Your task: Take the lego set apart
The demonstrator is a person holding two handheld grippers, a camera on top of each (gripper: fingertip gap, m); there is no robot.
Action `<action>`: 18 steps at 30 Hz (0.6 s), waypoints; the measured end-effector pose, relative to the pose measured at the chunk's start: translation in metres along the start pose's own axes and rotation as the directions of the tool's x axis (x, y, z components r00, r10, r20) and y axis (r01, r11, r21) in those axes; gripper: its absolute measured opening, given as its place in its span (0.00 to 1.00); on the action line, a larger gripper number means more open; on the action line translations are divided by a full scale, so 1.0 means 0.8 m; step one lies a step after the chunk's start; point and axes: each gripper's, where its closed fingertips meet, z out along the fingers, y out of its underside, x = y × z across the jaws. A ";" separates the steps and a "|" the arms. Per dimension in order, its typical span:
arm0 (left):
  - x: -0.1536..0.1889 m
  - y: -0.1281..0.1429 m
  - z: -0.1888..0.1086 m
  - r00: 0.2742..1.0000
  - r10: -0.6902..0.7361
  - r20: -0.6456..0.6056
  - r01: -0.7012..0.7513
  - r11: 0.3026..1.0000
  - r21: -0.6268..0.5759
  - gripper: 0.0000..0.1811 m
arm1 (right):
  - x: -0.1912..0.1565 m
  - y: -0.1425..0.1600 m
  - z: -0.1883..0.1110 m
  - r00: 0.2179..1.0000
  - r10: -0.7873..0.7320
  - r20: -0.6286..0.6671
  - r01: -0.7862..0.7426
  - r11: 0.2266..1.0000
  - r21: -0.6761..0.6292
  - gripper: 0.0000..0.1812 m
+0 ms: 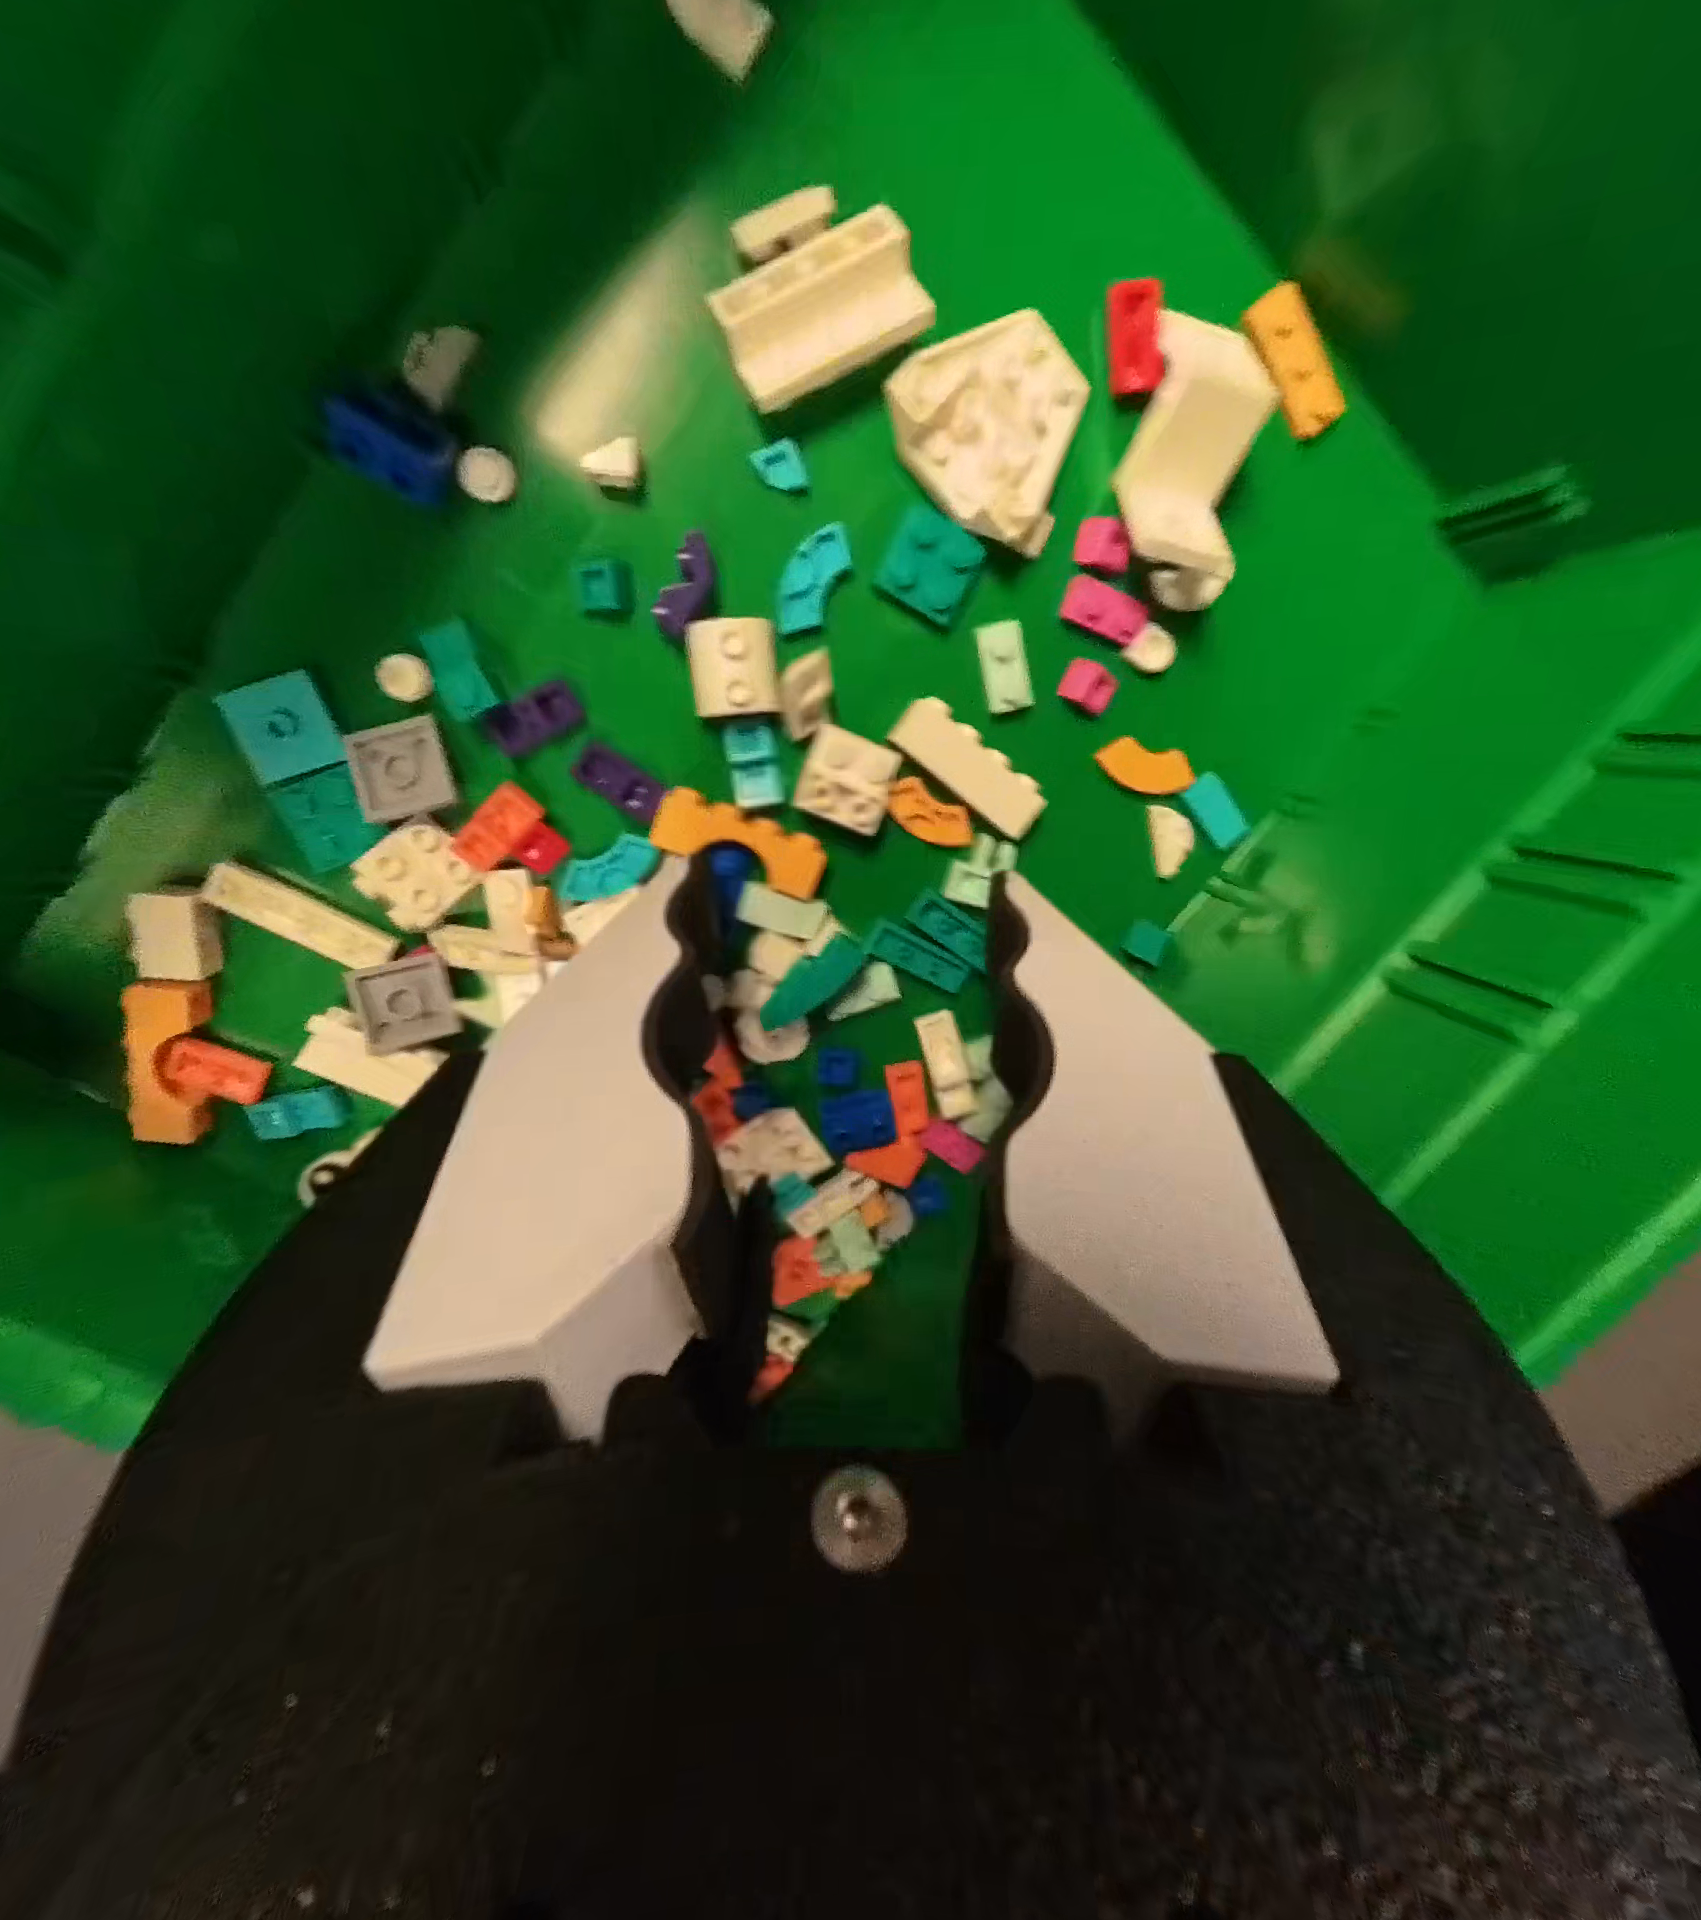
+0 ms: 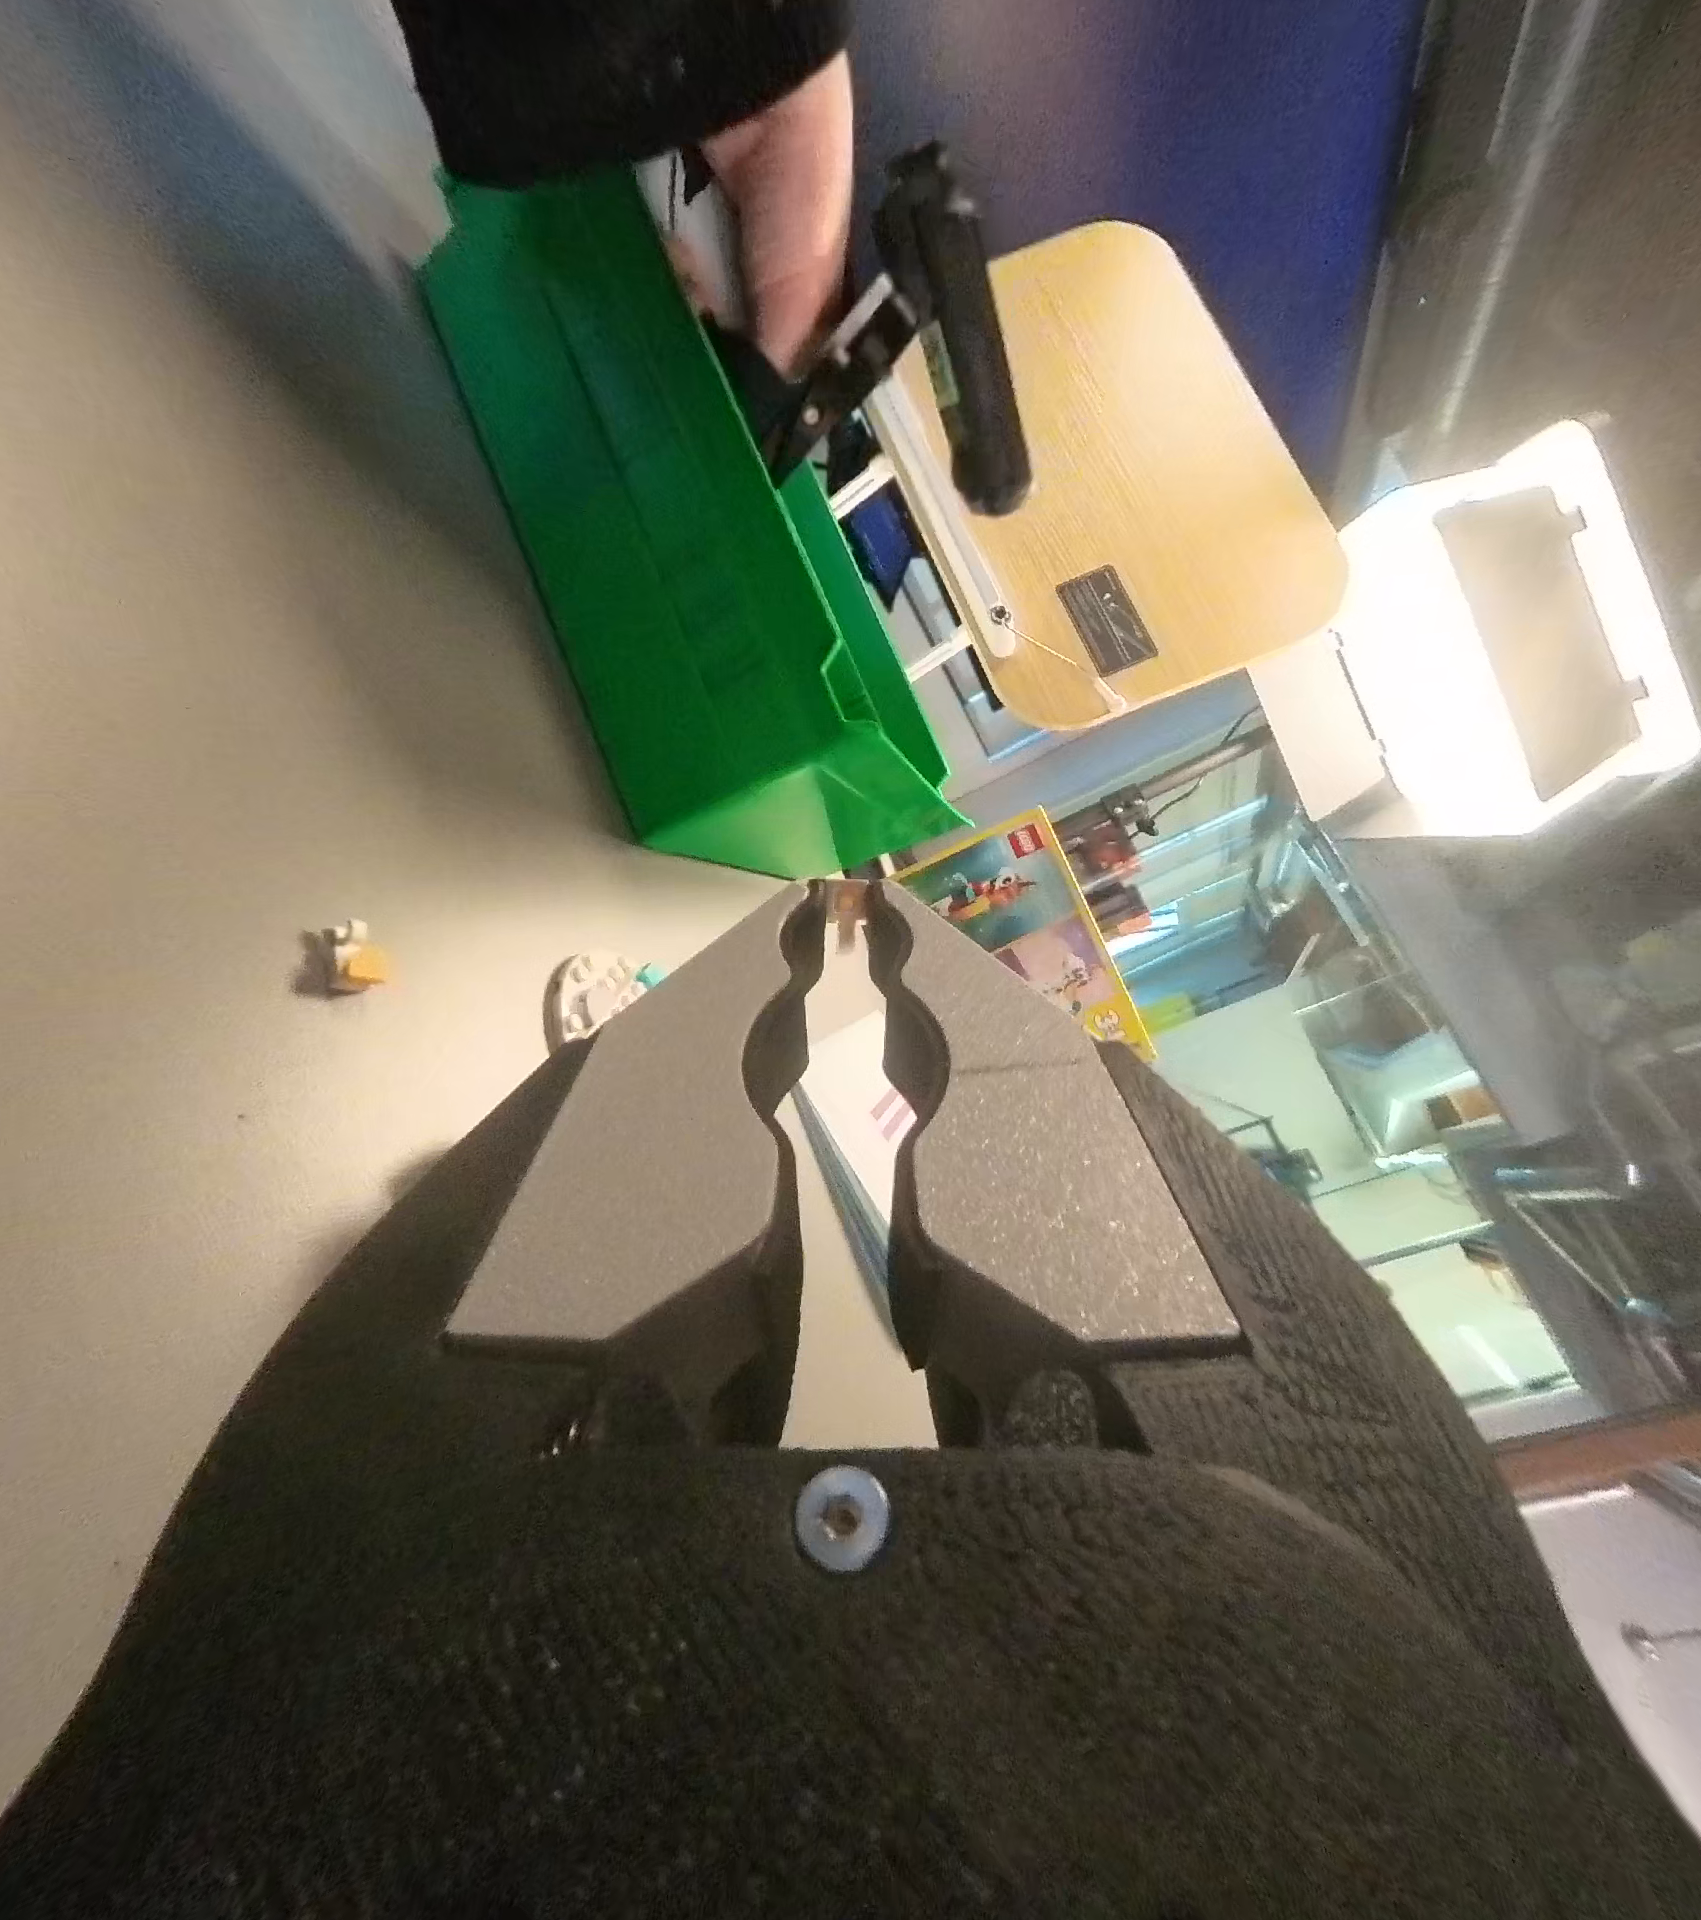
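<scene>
I am hovering my left gripper (image 1: 841,883) over the big green plastic bin (image 1: 1448,935), whose ribbed walls are running out of the left wrist view on every side. My black, grainy fingers with smooth grey facings (image 1: 555,1143) are standing apart with nothing between them, and they are hiding part of the heap below. The loose lego pieces (image 1: 752,769) are lying scattered across the bin floor: cream slopes and plates toward the far wall, small teal, purple, orange, pink and blue bits nearer my fingertips. Motion blur is softening most of them, so studs are hard to count.

In the right wrist view the pale, smooth desk (image 2: 150,623) is standing tilted on its side, and the bin (image 2: 659,582) is sitting by its far edge. My right gripper (image 2: 841,896) is nearly closed, its tips pinching a tiny brownish piece (image 2: 843,914) too small to make out. A grey studded round plate (image 2: 581,992) is half hidden behind my finger, and a small white-and-yellow lego clump (image 2: 345,954) is resting on the open desk.
</scene>
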 end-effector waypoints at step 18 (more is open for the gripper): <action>0.399 -0.052 -0.105 0.367 0.614 0.699 -0.832 -0.120 0.541 0.31 | 0.058 -0.060 -0.030 -0.127 0.765 0.631 -0.985 -0.171 0.010 0.03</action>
